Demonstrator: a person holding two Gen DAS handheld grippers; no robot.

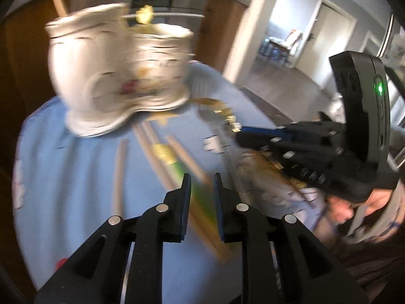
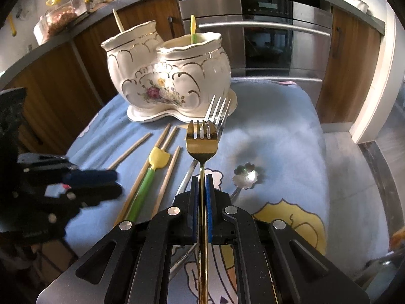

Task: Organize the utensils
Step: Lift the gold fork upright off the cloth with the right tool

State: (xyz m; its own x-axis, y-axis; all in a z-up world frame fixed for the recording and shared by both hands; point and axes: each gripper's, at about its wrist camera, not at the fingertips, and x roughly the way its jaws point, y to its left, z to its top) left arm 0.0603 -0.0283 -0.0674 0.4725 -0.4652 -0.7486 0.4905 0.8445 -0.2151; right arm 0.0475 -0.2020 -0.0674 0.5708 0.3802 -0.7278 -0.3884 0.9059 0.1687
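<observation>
A white double-pot ceramic holder with gold trim and a flower stands at the back of the blue cloth; it is blurred in the left wrist view. A wooden stick and a yellow-green utensil stand in its pots. My right gripper is shut on a gold fork, held above the cloth, tines forward. A silver fork lies beneath it. My left gripper is open and empty, low over green training chopsticks and several wooden chopsticks.
A flower-shaped silver spoon lies right of the forks. The blue cartoon cloth covers the table. Wooden cabinets and a steel oven stand behind. A doorway opens at the right in the left wrist view.
</observation>
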